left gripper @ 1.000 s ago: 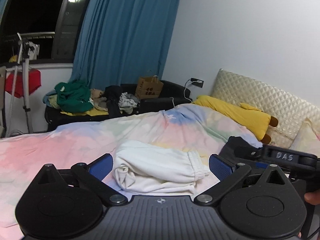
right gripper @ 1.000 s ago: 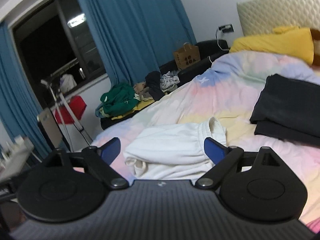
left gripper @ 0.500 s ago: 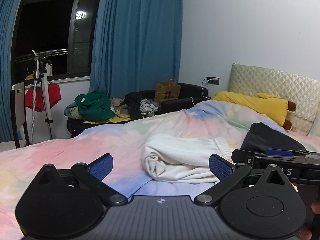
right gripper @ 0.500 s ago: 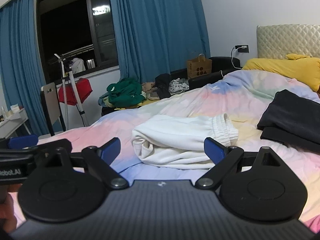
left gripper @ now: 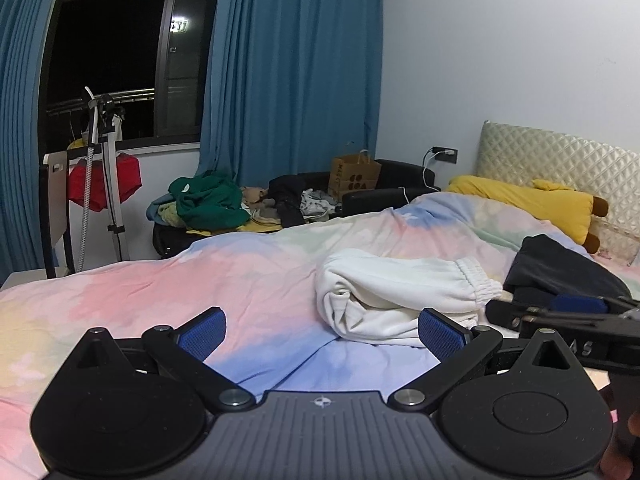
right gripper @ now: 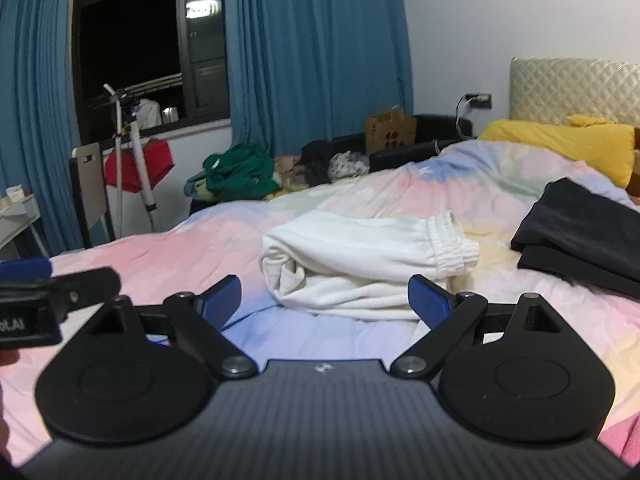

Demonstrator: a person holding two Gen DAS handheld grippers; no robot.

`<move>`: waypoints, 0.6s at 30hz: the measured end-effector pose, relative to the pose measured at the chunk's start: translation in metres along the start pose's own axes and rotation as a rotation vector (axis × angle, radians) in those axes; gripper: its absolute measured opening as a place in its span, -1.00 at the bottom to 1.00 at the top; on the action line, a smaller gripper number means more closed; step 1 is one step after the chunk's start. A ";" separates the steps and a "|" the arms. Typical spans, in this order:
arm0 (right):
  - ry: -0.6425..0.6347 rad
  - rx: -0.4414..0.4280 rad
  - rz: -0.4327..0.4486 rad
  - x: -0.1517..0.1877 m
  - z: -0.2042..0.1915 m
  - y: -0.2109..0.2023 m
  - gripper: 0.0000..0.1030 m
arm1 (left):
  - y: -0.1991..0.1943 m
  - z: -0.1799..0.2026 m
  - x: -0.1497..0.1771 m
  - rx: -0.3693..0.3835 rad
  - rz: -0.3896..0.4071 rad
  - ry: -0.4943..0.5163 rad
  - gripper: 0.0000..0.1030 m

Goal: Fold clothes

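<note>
A white garment [left gripper: 400,292] [right gripper: 360,260], folded into a thick bundle with its elastic waistband at the right, lies on the pastel bedspread [left gripper: 200,280] [right gripper: 168,252]. A folded black garment [left gripper: 560,268] [right gripper: 584,232] lies to its right. My left gripper [left gripper: 322,332] stands open in front of the bundle's left end, nothing between its blue pads. My right gripper [right gripper: 324,298] is open too, just short of the bundle's near edge. Each gripper shows at the edge of the other's view.
A yellow plush pillow [left gripper: 532,204] rests against the quilted headboard [left gripper: 560,160]. Beyond the bed a dark sofa holds a heap of clothes [left gripper: 208,204] and a paper bag [left gripper: 354,178]. A stand with a red cloth [left gripper: 104,188] and a chair are at the left by the window.
Both grippers have sunk and levelled out over the bed. The white bundle has shifted right in the left wrist view. Both stayed open throughout.
</note>
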State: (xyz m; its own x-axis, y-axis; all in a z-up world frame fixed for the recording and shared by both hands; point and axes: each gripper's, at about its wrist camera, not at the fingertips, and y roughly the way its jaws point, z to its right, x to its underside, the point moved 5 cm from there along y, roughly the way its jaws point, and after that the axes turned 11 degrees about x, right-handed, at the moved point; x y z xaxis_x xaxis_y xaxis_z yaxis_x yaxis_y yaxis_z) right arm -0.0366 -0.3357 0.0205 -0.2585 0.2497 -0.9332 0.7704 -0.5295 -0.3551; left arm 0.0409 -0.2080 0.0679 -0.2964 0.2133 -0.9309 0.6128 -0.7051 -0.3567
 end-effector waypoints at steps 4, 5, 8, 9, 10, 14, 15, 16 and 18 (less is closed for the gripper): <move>0.018 0.021 0.000 0.003 0.002 0.001 0.78 | 0.001 -0.002 0.003 -0.005 -0.009 0.000 0.99; 0.018 0.030 0.000 0.004 0.002 0.001 0.78 | 0.002 -0.002 0.004 -0.007 -0.012 -0.002 0.99; 0.002 0.045 0.007 0.005 0.000 0.000 0.78 | 0.004 -0.003 0.007 -0.004 -0.021 -0.011 0.99; -0.005 0.048 0.008 0.006 -0.001 0.001 0.78 | 0.005 -0.003 0.007 -0.006 -0.023 -0.015 0.99; -0.012 0.051 0.008 0.006 -0.002 0.001 0.78 | 0.005 -0.004 0.008 -0.012 -0.025 -0.017 0.99; -0.017 0.063 -0.005 0.006 -0.002 0.004 0.78 | 0.008 -0.005 0.009 -0.024 -0.032 -0.018 0.99; -0.019 0.065 -0.005 0.007 -0.002 0.004 0.78 | 0.009 -0.005 0.010 -0.027 -0.034 -0.018 0.99; -0.020 0.067 -0.004 0.007 -0.002 0.004 0.78 | 0.009 -0.006 0.010 -0.028 -0.036 -0.019 0.99; -0.026 0.070 -0.003 0.008 -0.003 0.004 0.78 | 0.010 -0.005 0.011 -0.031 -0.039 -0.020 0.99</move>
State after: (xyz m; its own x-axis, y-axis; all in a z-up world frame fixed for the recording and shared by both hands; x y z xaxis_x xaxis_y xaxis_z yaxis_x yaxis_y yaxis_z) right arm -0.0338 -0.3336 0.0122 -0.2768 0.2307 -0.9328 0.7269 -0.5846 -0.3603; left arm 0.0477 -0.2090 0.0540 -0.3350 0.2265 -0.9146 0.6227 -0.6753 -0.3953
